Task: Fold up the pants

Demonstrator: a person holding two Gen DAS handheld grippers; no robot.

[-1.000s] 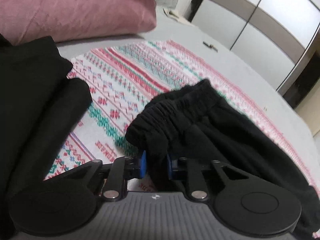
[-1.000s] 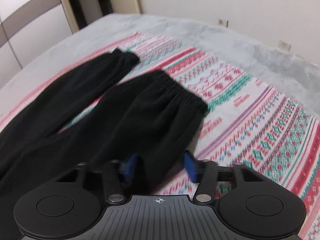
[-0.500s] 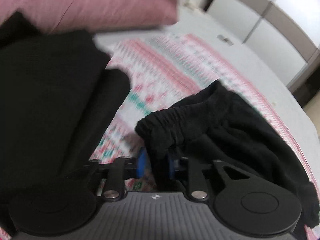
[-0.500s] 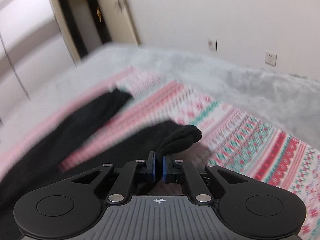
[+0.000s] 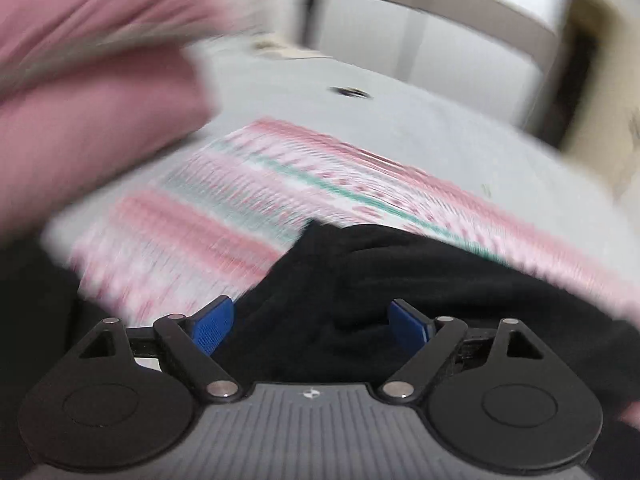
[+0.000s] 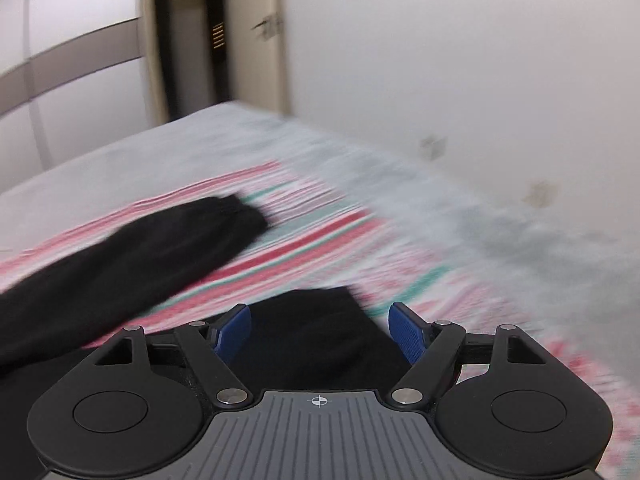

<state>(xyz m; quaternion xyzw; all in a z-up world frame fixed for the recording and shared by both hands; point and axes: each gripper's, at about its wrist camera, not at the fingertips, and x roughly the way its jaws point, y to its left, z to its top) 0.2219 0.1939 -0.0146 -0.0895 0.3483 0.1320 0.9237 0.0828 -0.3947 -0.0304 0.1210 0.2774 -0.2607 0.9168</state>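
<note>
The black pants (image 5: 400,276) lie on a red, green and white patterned blanket (image 5: 224,216). My left gripper (image 5: 312,320) is open, its blue pads apart, with black cloth lying between and below them. In the right wrist view my right gripper (image 6: 320,324) is open over a cuffed end of one pant leg (image 6: 316,328). The other pant leg (image 6: 132,248) stretches away to the left on the blanket (image 6: 332,232). Both views are motion-blurred.
A pink pillow (image 5: 88,92) lies at the left on the grey bed (image 5: 360,128). A white and grey wardrobe (image 5: 432,32) stands behind it. In the right wrist view a white wall (image 6: 460,60) and a doorway (image 6: 200,40) lie beyond the bed.
Both grippers were shut on black cloth half a second ago and are now open. The cloth has dropped from them onto the blanket. Both cameras are swinging.
</note>
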